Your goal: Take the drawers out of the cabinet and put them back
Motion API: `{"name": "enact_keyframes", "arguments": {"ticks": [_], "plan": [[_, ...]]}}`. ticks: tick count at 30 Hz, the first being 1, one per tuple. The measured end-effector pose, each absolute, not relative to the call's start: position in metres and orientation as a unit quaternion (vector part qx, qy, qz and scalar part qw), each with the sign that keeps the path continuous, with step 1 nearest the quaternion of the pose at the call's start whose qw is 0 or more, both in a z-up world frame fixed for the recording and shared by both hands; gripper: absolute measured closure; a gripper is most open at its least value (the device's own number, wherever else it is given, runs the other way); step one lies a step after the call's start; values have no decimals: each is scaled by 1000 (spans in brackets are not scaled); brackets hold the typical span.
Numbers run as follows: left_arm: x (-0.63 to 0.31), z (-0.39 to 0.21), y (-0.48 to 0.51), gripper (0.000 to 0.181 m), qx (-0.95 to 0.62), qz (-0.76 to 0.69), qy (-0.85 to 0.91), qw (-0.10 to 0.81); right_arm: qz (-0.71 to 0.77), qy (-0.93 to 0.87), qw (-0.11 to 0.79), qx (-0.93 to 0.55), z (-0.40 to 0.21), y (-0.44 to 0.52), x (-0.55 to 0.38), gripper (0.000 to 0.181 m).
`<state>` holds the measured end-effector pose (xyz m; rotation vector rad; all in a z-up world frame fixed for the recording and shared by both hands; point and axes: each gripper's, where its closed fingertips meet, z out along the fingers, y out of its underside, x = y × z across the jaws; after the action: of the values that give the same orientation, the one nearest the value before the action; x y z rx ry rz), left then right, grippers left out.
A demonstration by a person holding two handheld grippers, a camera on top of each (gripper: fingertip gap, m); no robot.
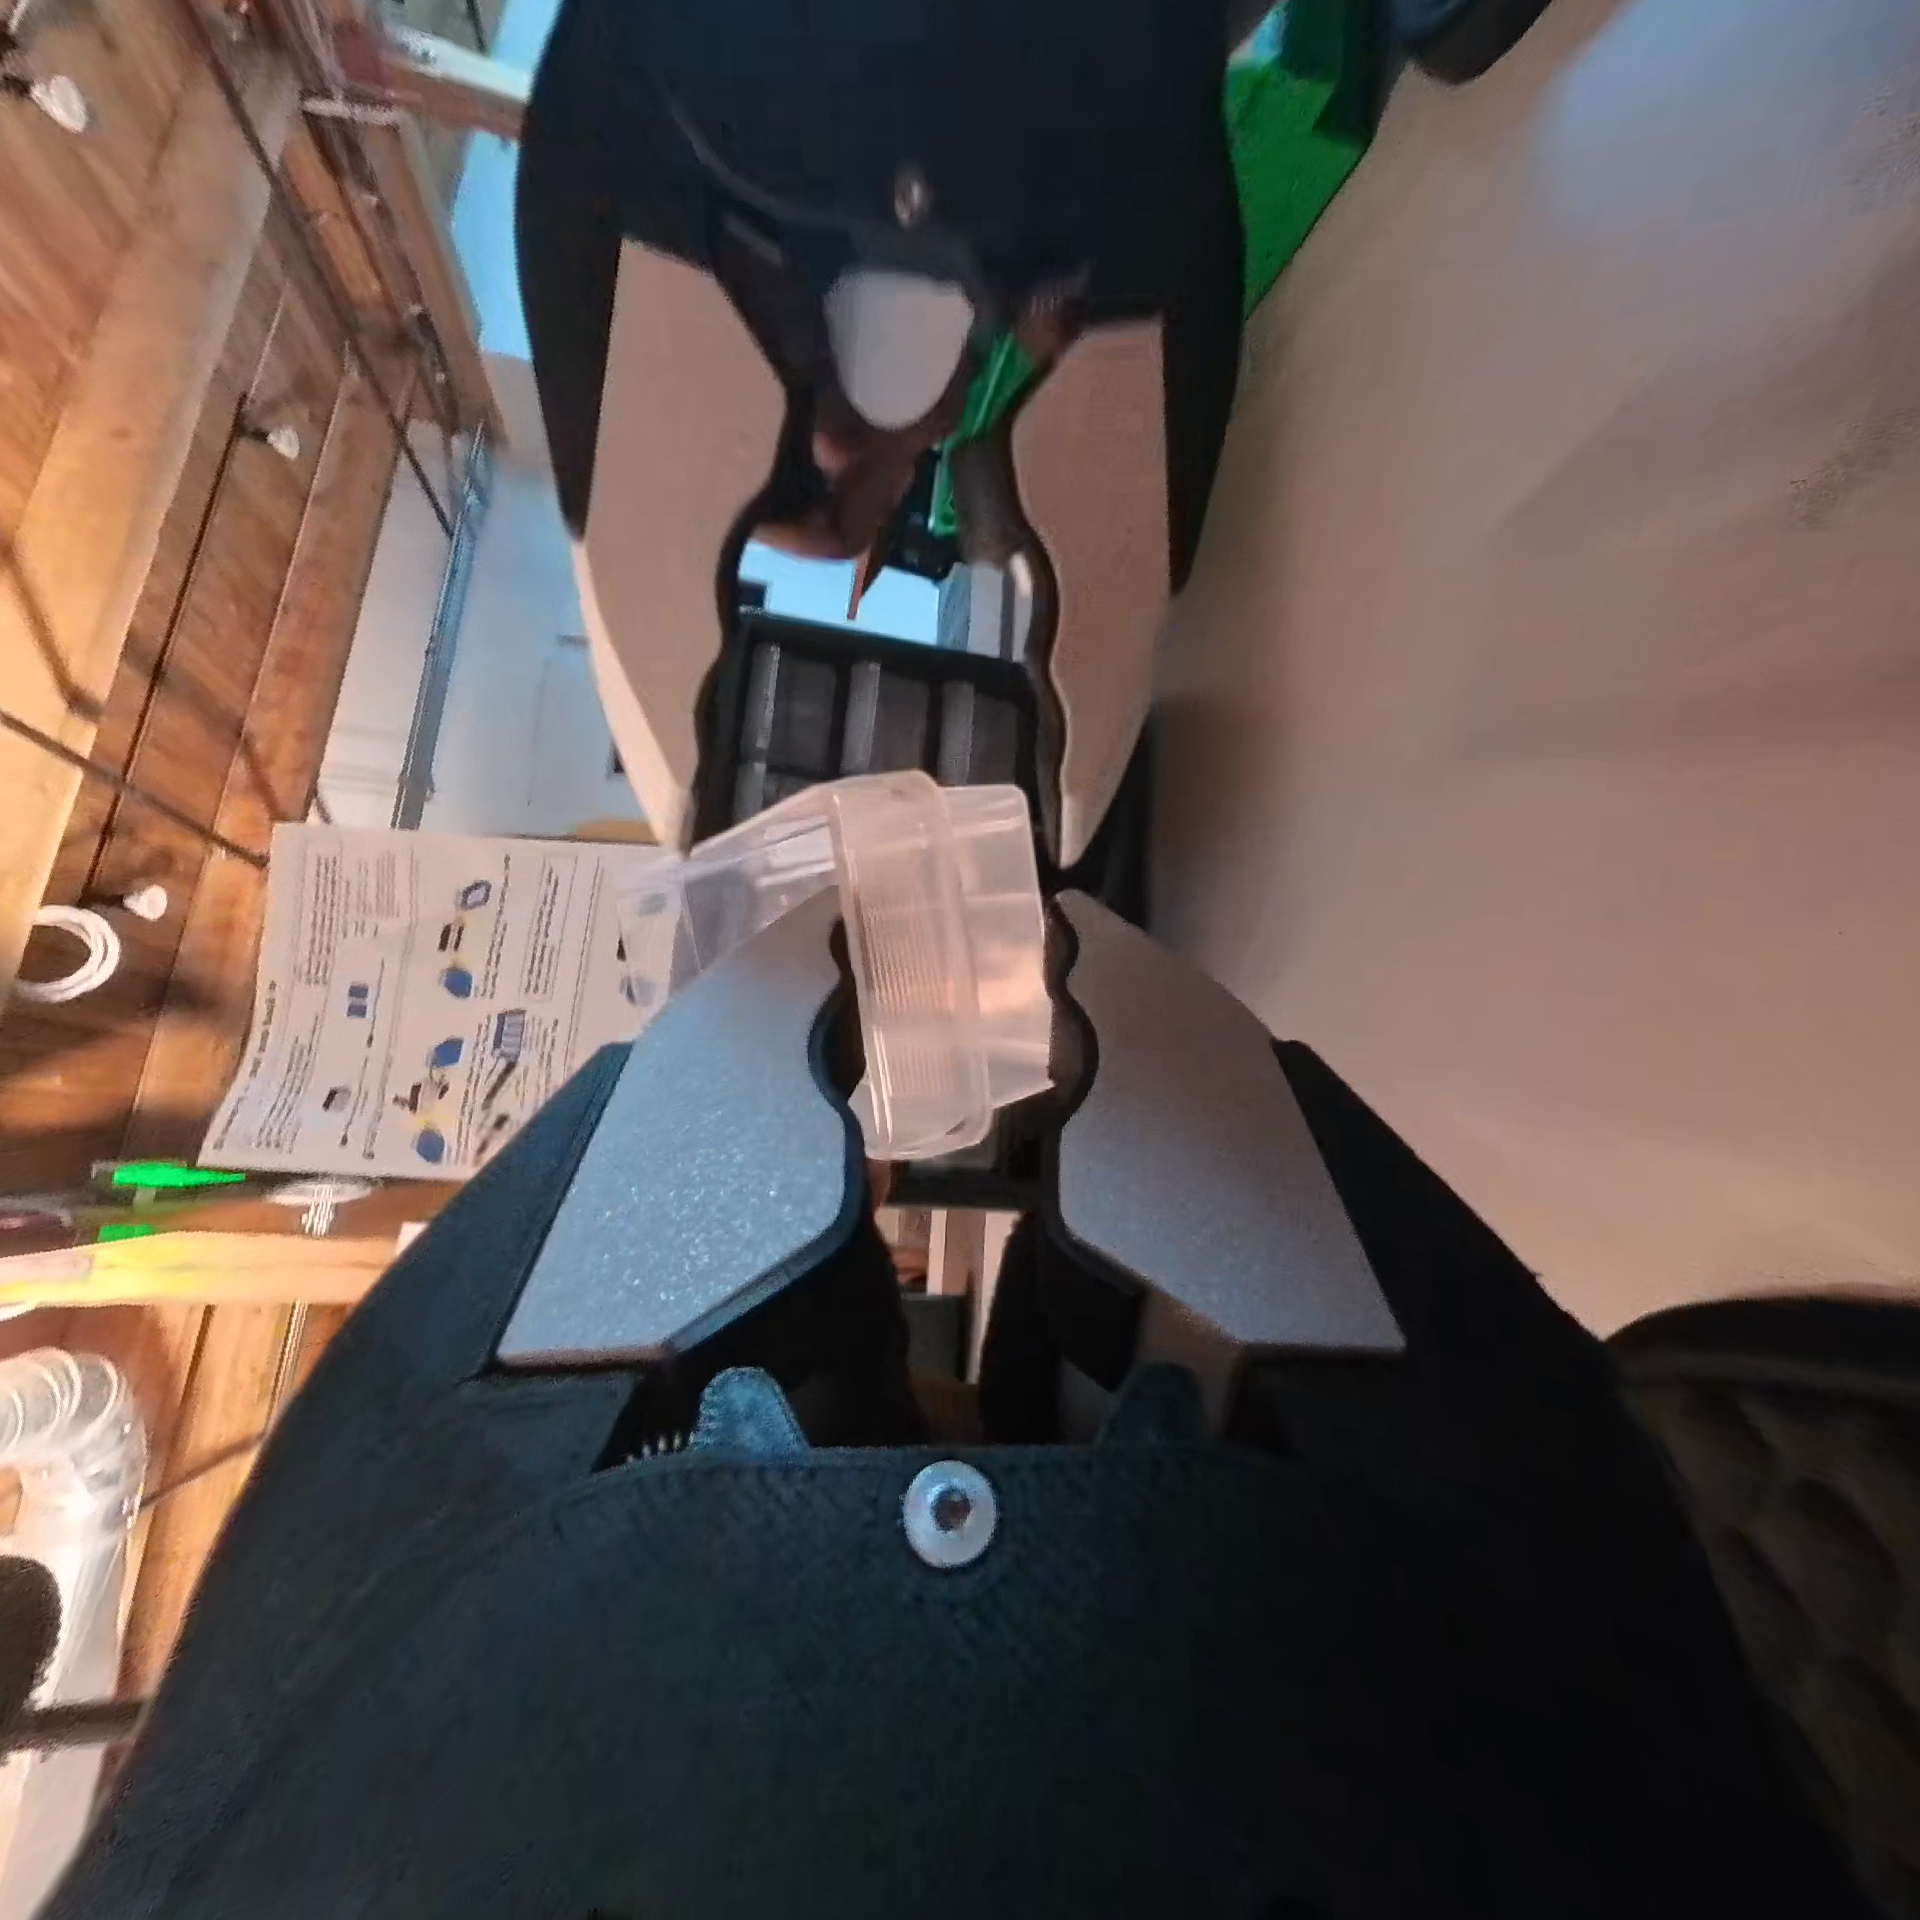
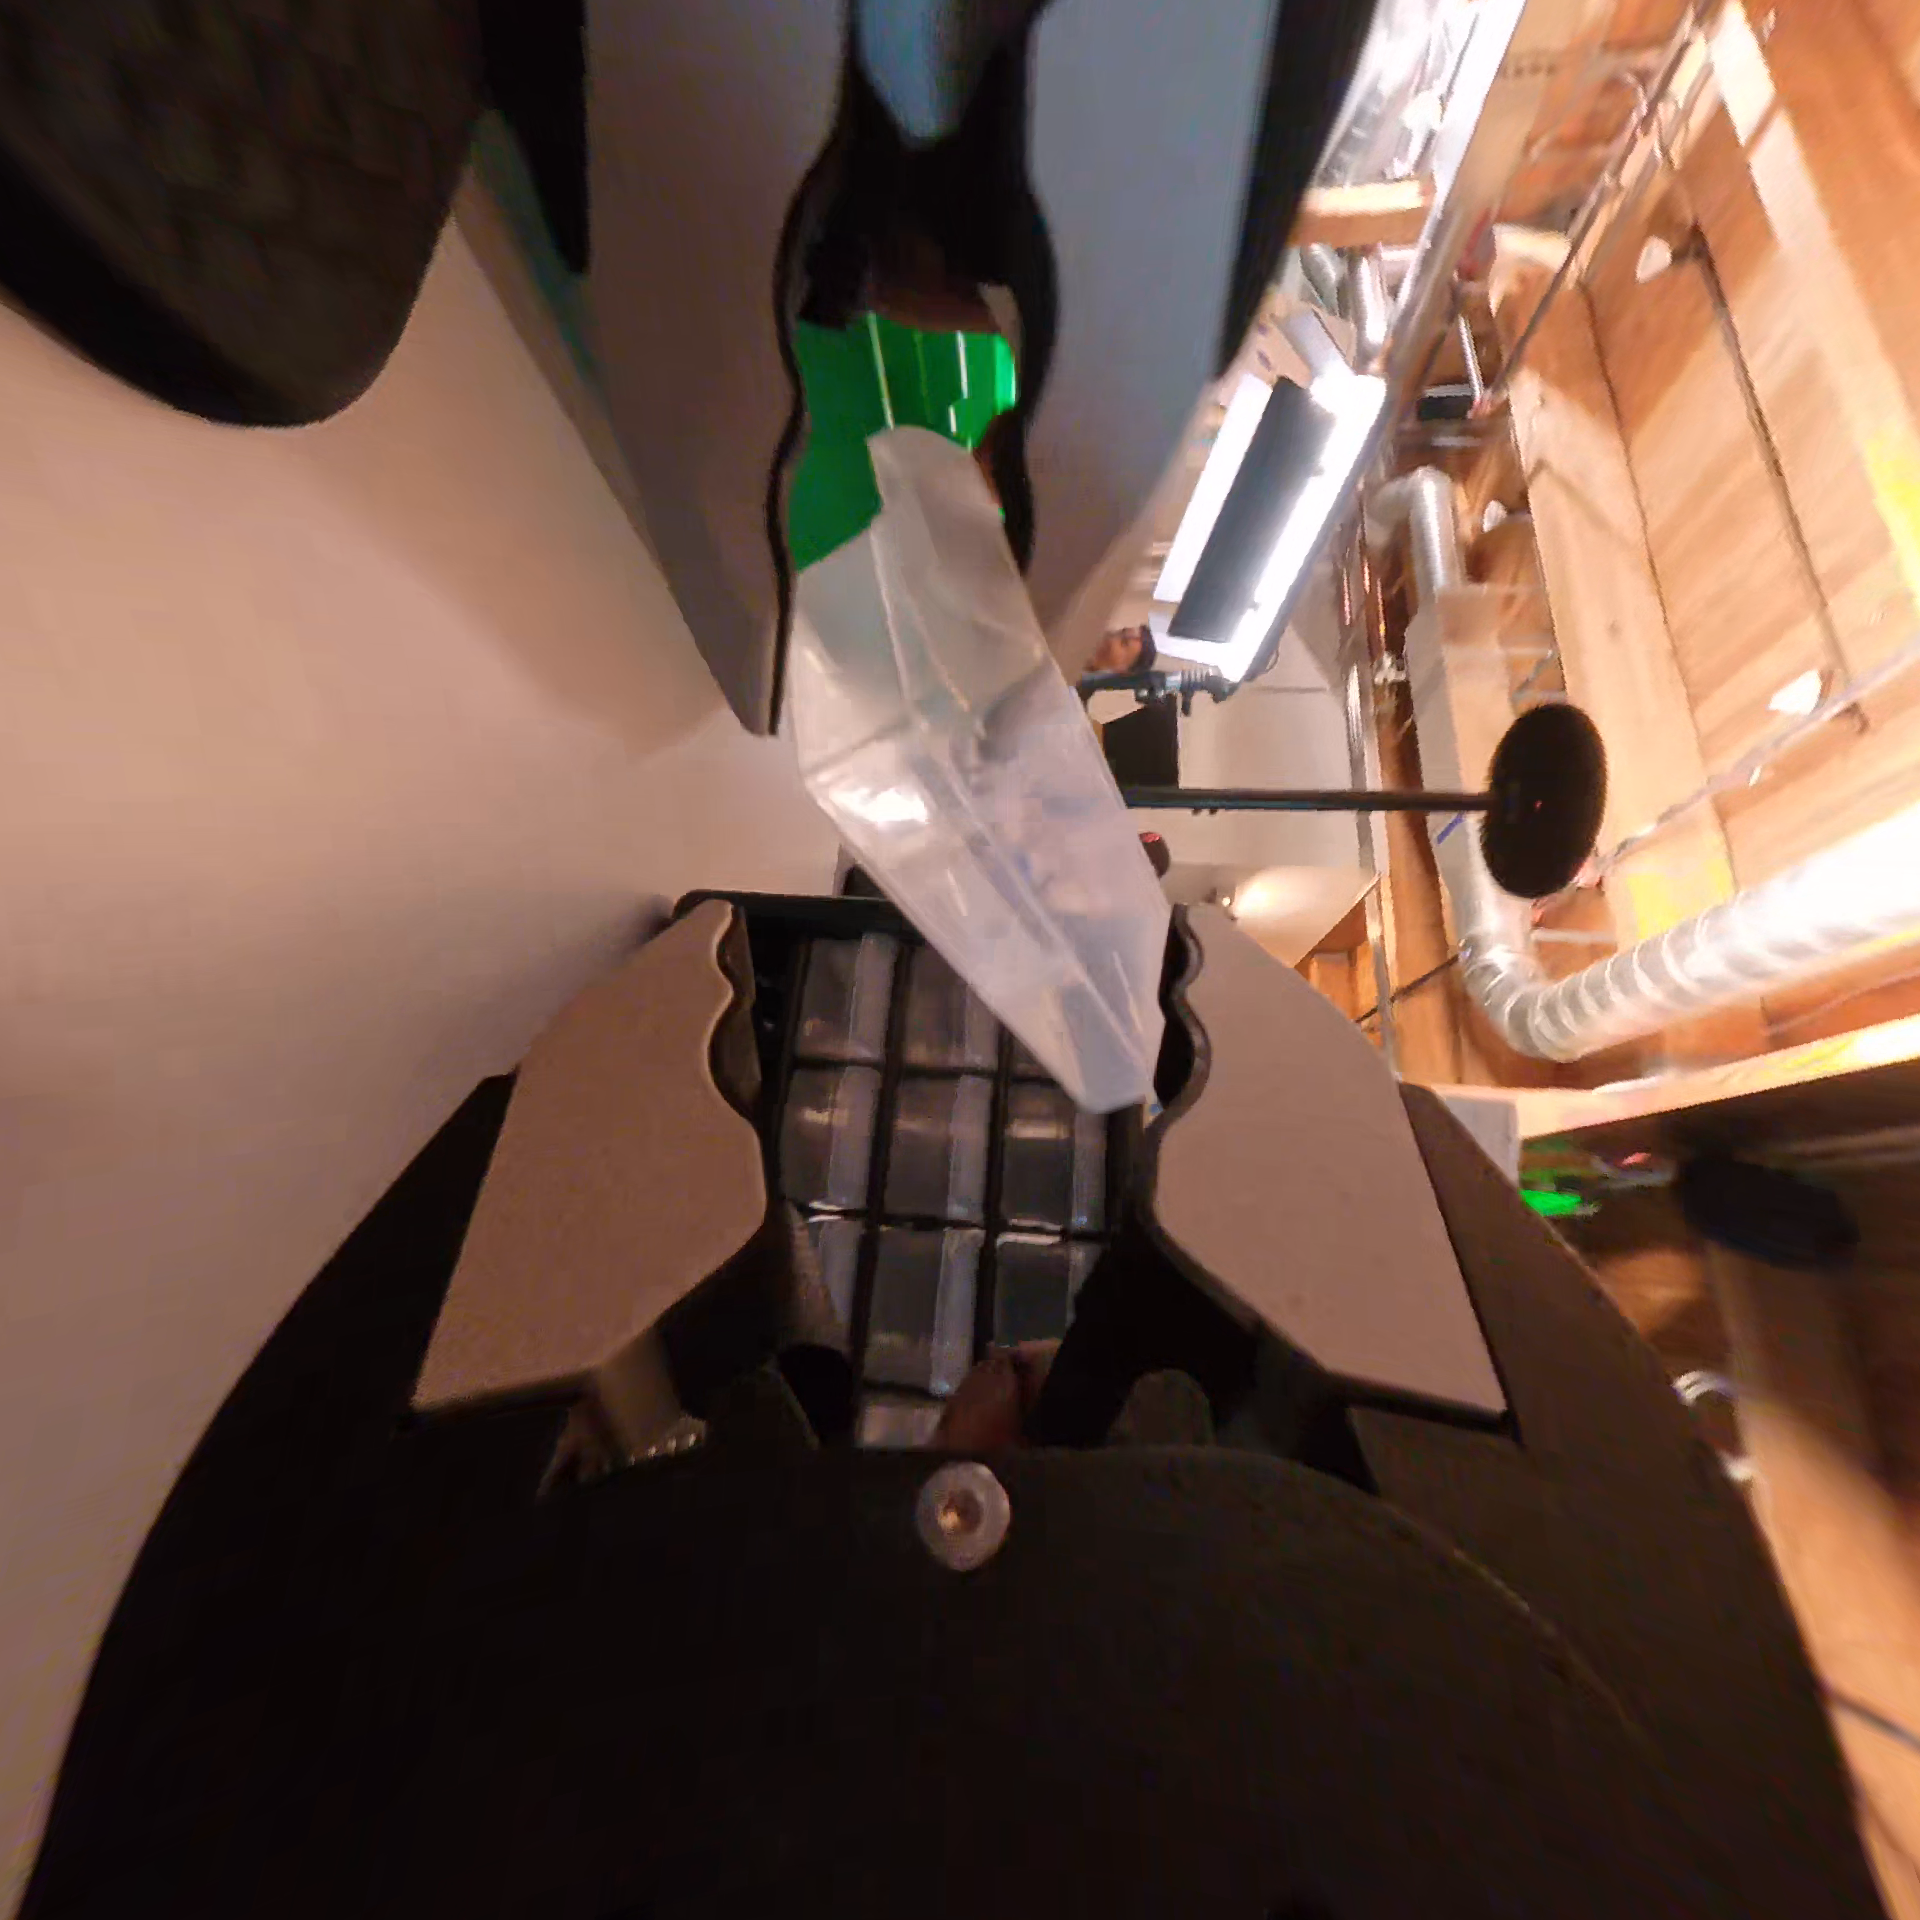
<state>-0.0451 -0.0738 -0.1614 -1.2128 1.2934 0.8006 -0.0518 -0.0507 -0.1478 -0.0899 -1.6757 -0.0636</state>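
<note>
The left gripper (image 1: 951,925) is clenched on the front lip of a clear plastic drawer (image 1: 914,997), which sits tilted in the air, free of the cabinet and between the 2 grippers. The right gripper (image 2: 956,935) faces it with its jaws released and wide apart; the drawer's far corner lies just beside 1 of its fingers (image 2: 1278,1122) but is not pinched. Behind stands the small black cabinet (image 2: 935,1143) on the white table (image 1: 1455,727), its face a grid of clear drawers 3 across. The step looks like a re-insertion or a hand-over. Doing it well likely means levelling the drawer first, squaring its rear edge to an open bay, then sliding it straight; a tilted entry would probably jam on the dividers. Which bay is empty cannot be told. The right gripper's own fingers frame the cabinet face and may crowd the approach. Well off to the side lie an illustrated paper sheet (image 1: 416,997) and a black stand with a round base (image 2: 1538,800).
</note>
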Motion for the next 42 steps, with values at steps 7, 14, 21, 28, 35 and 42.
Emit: {"name": "enact_keyframes", "arguments": {"ticks": [7,14,21,28,35,42], "plan": [[-45,-170,-75,161,-518,323,581,538,-127,-683,714,88,-137,-60,-56,130],[-45,-170,-78,164,-532,309,592,521,-195,-666,701,166,-141,-69,-62,133],[-40,-132,-88,144,-574,110,428,689,-193,-647,730,108,-129,-47,-53,134],[-60,-115,-62,108,-578,-519,-31,629,-218,-578,781,91,-113,-31,-32,135],[-17,-134,-40,131,-624,-503,0,598,-234,-575,778,93,-121,-29,-28,134],[-53,-161,-37,132,-690,-438,-40,575,-75,-736,672,-30,-147,-24,-6,109]]}}
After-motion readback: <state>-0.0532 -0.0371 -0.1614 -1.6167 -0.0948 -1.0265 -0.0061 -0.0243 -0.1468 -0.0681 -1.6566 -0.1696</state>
